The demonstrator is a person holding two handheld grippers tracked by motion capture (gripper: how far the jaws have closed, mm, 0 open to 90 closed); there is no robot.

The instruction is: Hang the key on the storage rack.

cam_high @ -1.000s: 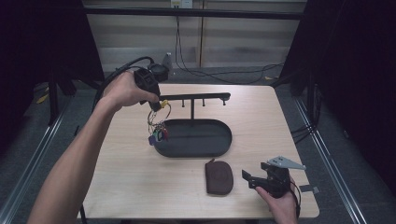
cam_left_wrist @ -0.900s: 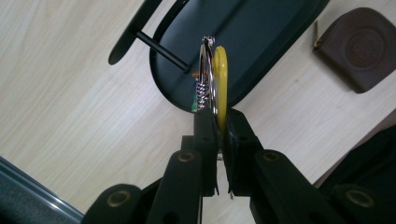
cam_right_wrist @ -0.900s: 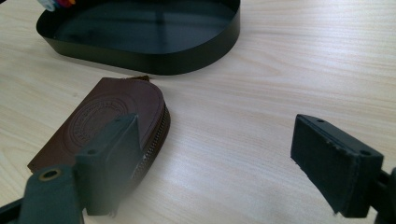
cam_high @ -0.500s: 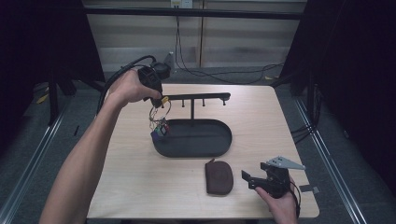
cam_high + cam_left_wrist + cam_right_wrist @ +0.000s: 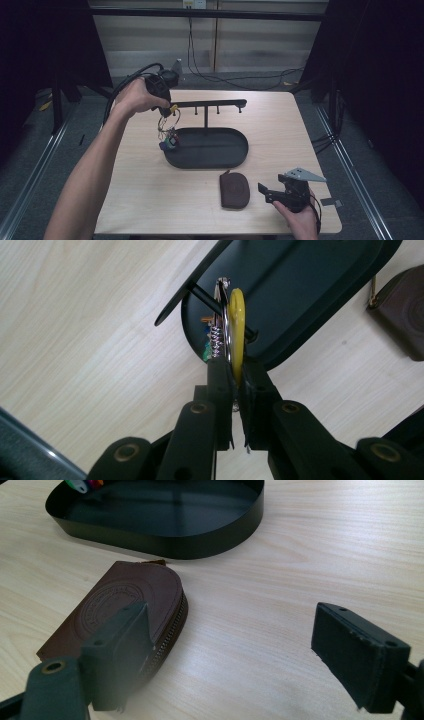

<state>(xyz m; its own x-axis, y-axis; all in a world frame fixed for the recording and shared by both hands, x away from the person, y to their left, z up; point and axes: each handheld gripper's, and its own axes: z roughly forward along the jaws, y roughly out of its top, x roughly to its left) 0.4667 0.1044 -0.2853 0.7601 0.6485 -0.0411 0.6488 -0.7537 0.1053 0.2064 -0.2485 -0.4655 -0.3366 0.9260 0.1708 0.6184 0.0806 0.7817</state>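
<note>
My left gripper (image 5: pixel 170 106) is shut on a yellow tag (image 5: pixel 173 107) of a key bunch (image 5: pixel 169 140), right at the left end of the black stand's crossbar (image 5: pixel 210 104). The keys dangle over the left end of the oval black tray (image 5: pixel 235 150). In the left gripper view the jaws pinch the yellow tag (image 5: pixel 236 325), with a silver ring beside it and the crossbar's end (image 5: pixel 185 300) just beyond. My right gripper (image 5: pixel 266 194) rests open near the table's front edge, beside a brown zip pouch (image 5: pixel 234 189). In its own view the pouch (image 5: pixel 130 600) lies by the left finger.
The stand's post rises from the tray, and small pegs hang under the crossbar. Cables trail over the table's far left edge. The tray's wall (image 5: pixel 200 545) stands beyond the pouch in the right gripper view. Bare wood lies on the table's right side.
My left hand has shifted a little by the crossbar's left end, carrying the key bunch with it. The right gripper and the pouch have stayed put.
</note>
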